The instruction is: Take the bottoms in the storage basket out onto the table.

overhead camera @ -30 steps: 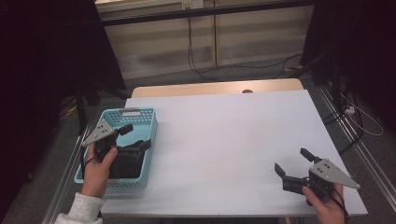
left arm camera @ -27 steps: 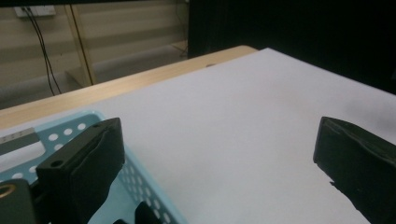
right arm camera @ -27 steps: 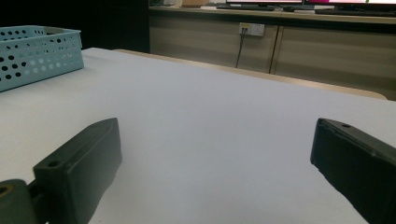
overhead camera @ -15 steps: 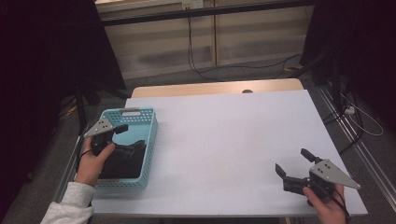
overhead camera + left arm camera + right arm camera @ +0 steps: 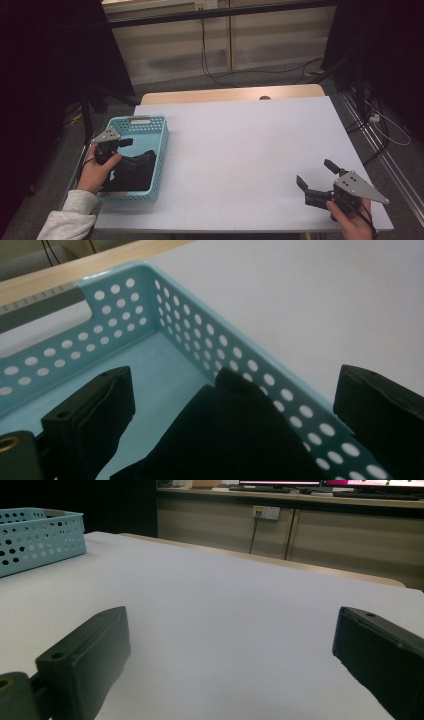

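High view shows the left gripper (image 5: 125, 143) held over the left side of the blue basket (image 5: 159, 150), with a black thing (image 5: 131, 170) lying inside that may be cloth, though it is too dark to be sure. Left gripper view shows its jaws spread wide with nothing between them, and the black thing sits low, next to the basket wall with holes. The right gripper (image 5: 316, 180) is far away near the table's (image 5: 240, 140) front right corner, jaws wide apart and holding nothing.

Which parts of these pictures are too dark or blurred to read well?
High view: both side margins are nearly black; black item in the basket lacks detail. Left gripper view: near jaws are soft. Right gripper view: background is dim.
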